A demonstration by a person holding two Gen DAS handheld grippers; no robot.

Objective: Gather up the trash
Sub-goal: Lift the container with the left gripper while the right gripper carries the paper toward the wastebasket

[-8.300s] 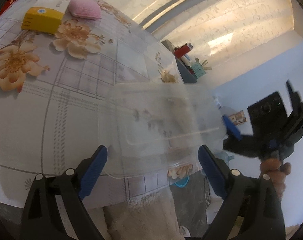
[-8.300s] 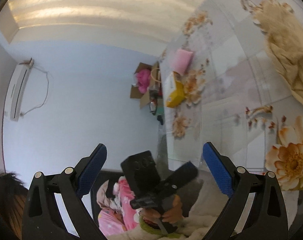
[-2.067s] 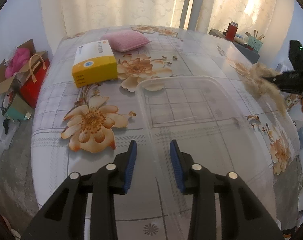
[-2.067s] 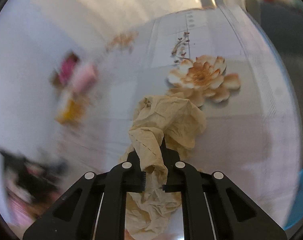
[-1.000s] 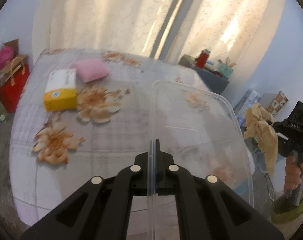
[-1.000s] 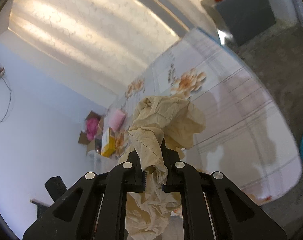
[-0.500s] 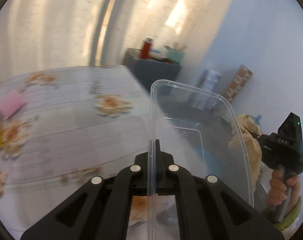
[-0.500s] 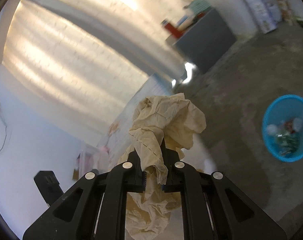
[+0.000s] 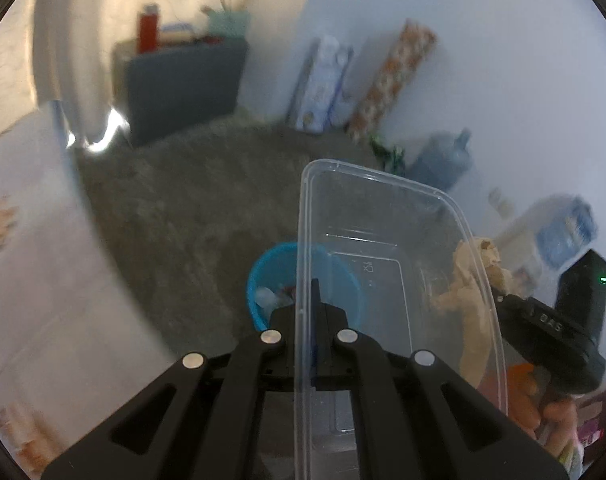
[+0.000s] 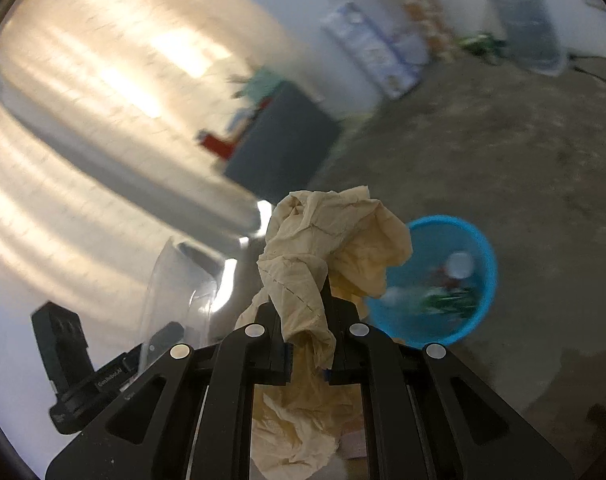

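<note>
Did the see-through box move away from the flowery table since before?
Yes. The clear box, clamped in the left hand-held gripper, has swung off the table and now hangs over the blue bin on the floor.

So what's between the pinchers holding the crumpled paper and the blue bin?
Only bare grey floor. In the right wrist view, the right gripper holds the crumpled paper before the blue bin, nothing else between.

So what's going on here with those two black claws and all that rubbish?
A person is clearing up trash with a claw in each hand. The left claw is clamped on the rim of a clear plastic container, and the right claw grips a crumpled tan paper. Both are held near a blue bin on the floor, which already holds some rubbish.
</note>
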